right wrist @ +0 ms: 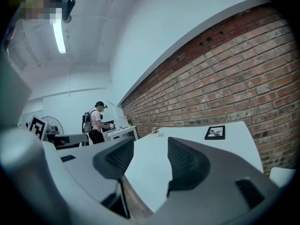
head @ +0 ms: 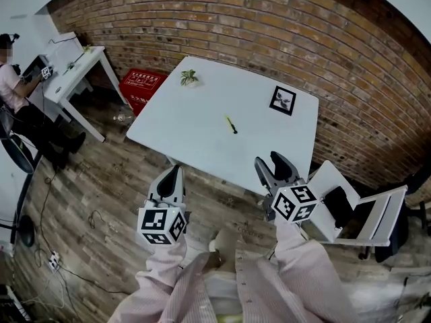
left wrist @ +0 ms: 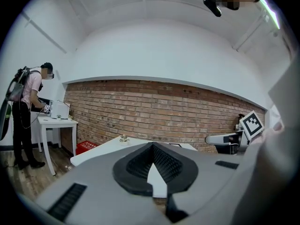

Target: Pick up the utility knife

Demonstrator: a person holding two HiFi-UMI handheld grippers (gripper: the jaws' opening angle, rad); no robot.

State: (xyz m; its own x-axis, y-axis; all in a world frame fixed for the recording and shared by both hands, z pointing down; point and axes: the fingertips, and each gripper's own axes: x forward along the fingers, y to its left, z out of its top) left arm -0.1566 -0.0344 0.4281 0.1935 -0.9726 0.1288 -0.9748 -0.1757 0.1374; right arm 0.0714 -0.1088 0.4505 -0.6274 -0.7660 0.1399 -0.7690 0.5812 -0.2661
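Note:
The utility knife (head: pixel 231 124), small and dark with a yellow part, lies near the middle of the white table (head: pixel 202 140). Both grippers hover off the table's near edge, well short of the knife. My left gripper (head: pixel 174 175) (left wrist: pixel 152 146) is shut, its jaws meeting at the tip with nothing between them. My right gripper (head: pixel 269 161) (right wrist: pixel 150 146) is open and empty, pointing over the table edge. I cannot make out the knife in either gripper view.
On the table stand a small potted plant (head: pixel 189 78) at the far left and a framed picture (head: pixel 283 100) at the far right. A white chair (head: pixel 357 210) is right of my right gripper. A red crate (head: pixel 143 85), a white desk (head: pixel 71 79) and a person (head: pixel 13 93) are on the left. A brick wall (head: pixel 269 32) stands behind the table.

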